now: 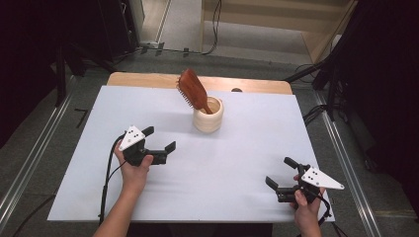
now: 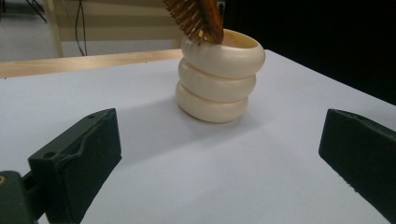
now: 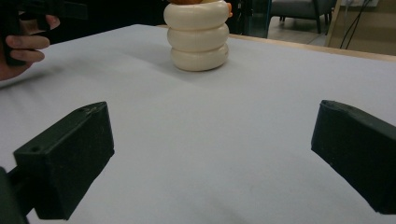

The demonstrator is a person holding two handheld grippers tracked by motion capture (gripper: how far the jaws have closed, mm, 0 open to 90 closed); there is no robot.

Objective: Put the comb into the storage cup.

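A cream ribbed holder (image 1: 208, 116) (image 2: 217, 79) (image 3: 198, 36) made of three stacked rings stands upright at the back middle of the white table. A brown wooden hairbrush (image 1: 193, 90) (image 2: 196, 17) stands in it, head up and leaning to the left, bristles facing left. My left gripper (image 1: 159, 139) (image 2: 219, 158) hovers open at the table's left, a short way in front of the holder, with nothing between its jaws. Near the front right corner my right gripper (image 1: 278, 172) (image 3: 210, 158) is open and empty too, pointing toward the holder.
The white tabletop (image 1: 232, 163) ends in a wooden strip (image 1: 148, 79) at the back. Cables and metal rails run over the grey floor around the table. In the right gripper view the person's other hand (image 3: 21, 46) shows at far left.
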